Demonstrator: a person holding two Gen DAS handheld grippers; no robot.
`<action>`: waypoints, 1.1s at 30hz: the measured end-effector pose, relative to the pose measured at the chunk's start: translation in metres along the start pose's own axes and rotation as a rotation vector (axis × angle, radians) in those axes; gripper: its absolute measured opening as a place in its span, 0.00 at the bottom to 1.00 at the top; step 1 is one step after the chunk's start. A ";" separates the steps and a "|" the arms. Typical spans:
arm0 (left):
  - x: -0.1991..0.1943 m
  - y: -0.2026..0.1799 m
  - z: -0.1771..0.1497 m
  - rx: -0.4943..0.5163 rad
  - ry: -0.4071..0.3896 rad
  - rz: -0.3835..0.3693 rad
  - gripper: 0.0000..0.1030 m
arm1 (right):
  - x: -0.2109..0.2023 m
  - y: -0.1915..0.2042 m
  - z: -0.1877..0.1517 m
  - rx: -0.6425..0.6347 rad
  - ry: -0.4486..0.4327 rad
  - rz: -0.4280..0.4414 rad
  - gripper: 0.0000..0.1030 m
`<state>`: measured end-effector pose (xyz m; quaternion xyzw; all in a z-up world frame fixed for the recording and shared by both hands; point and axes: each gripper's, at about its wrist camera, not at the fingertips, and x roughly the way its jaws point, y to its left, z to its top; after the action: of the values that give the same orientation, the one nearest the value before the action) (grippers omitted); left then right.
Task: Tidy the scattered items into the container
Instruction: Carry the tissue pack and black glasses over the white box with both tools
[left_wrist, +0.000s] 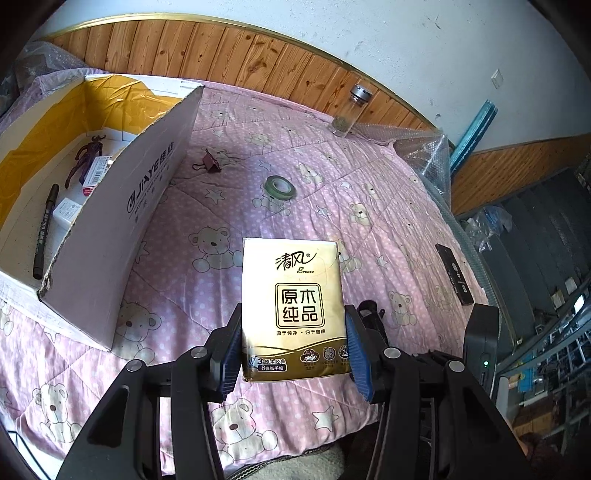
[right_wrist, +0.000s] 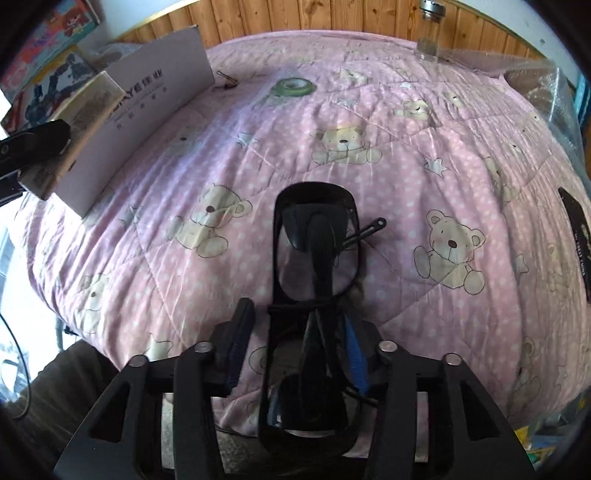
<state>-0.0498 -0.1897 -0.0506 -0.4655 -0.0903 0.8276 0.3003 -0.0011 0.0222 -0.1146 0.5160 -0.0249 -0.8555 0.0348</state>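
Pink polka-dot quilt with teddy bear and star print (left_wrist: 295, 155) fills centre of both views. Behind it, top of frame: knotty brown wood wainscot with gold trim strip (left_wrist: 229, 55), white scuffed plaster wall (left_wrist: 406, 37) above. White wall switch plate (left_wrist: 497, 78) upper right in left view. Clear bubble wrap sheet (left_wrist: 424, 147) right edge of bed. Daylight, cool tone.
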 end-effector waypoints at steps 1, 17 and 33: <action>0.000 0.001 -0.001 -0.001 0.002 0.004 0.49 | -0.003 -0.003 0.003 0.026 -0.003 0.029 0.34; -0.029 0.017 0.010 -0.044 -0.073 0.003 0.49 | -0.064 0.041 0.051 0.003 -0.118 0.165 0.34; -0.090 0.045 0.037 -0.096 -0.195 0.038 0.49 | -0.110 0.124 0.097 -0.150 -0.214 0.300 0.34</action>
<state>-0.0640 -0.2732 0.0154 -0.3980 -0.1498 0.8693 0.2517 -0.0317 -0.0914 0.0373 0.4087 -0.0412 -0.8901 0.1976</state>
